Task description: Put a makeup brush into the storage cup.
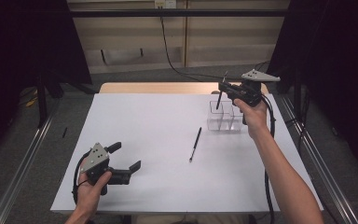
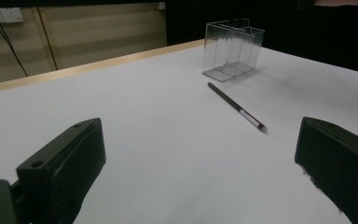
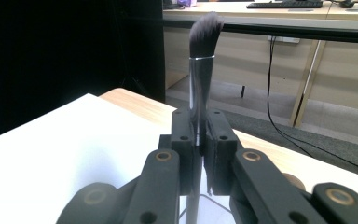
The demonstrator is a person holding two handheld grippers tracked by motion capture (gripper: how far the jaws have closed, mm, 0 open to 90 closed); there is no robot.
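Note:
My right gripper point(image 1: 222, 88) hovers over a clear plastic organizer point(image 1: 223, 116) at the table's far right, shut on a makeup brush point(image 1: 219, 100). The brush stands upright with its handle pointing down toward the organizer. In the right gripper view the dark bristles of the brush point(image 3: 204, 35) rise above the closed jaws of my right gripper point(image 3: 199, 135). A thin black pencil point(image 1: 195, 144) lies flat on the white table point(image 1: 144, 121), left of the organizer. My left gripper point(image 1: 127, 155) rests open at the near left. It faces the pencil point(image 2: 237, 106) and the organizer point(image 2: 232, 49), with nothing between its fingers.
Bare wood shows along the far edge of the table point(image 1: 158, 87). A black cable point(image 1: 168, 51) runs across the floor behind it. Dark curtains stand at both sides, and metal rails point(image 1: 23, 158) run along the floor beside the table.

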